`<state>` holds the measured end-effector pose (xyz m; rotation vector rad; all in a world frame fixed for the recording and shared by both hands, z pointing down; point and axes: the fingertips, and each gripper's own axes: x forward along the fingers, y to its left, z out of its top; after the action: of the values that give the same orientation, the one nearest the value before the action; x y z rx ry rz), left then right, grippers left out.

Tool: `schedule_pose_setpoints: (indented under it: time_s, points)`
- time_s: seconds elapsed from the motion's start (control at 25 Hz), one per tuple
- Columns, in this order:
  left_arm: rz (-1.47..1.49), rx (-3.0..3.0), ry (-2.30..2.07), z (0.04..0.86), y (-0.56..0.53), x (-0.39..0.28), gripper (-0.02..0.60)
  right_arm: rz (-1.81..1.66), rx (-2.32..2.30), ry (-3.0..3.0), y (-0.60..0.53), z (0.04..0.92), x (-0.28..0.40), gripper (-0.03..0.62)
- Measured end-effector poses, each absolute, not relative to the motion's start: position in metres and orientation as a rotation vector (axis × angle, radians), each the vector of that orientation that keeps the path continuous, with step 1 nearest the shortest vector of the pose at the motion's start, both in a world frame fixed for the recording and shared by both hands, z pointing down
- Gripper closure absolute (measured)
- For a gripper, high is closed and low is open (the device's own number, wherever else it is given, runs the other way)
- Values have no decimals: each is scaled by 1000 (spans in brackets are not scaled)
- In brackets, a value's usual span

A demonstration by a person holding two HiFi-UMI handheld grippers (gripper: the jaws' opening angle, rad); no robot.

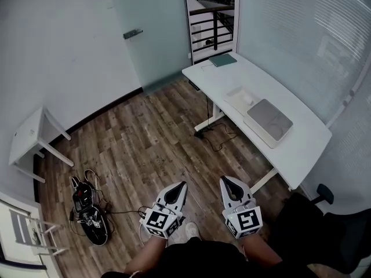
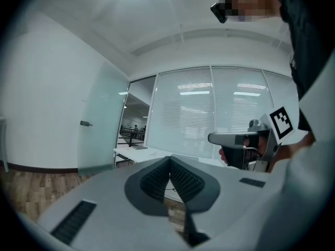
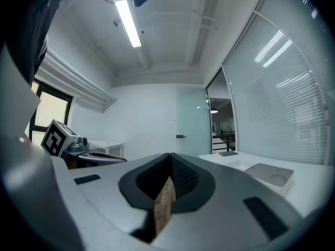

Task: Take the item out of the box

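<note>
A flat grey box (image 1: 269, 120) lies on the white desk (image 1: 301, 149) at the right, with a shallow white box (image 1: 243, 99) just behind it. What is inside either is not visible. Both grippers hang low over the wood floor, well short of the desk. My left gripper (image 1: 184, 183) has its jaws closed together with nothing between them, as the left gripper view (image 2: 170, 158) also shows. My right gripper (image 1: 222, 179) is shut and empty too, and its jaws (image 3: 170, 155) meet at the tip. From the right gripper view the grey box (image 3: 269, 174) lies ahead to the right.
A green book (image 1: 222, 59) lies at the desk's far end. Cables trail on the floor under the desk (image 1: 217, 135). A black bag with cords (image 1: 90, 213) sits on the floor at left, near a small white table (image 1: 26, 135). A black chair (image 1: 324, 225) stands at lower right.
</note>
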<state>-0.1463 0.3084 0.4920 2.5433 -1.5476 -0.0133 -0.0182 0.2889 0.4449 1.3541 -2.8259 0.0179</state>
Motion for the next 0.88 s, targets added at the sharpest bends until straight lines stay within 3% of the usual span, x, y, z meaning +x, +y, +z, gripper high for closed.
schedule_pose_setpoints:
  time_s: [0.88]
  points:
    - [-12, 2611, -1453, 496, 240, -195, 569, -92, 1364, -2787, 229, 439, -77, 588]
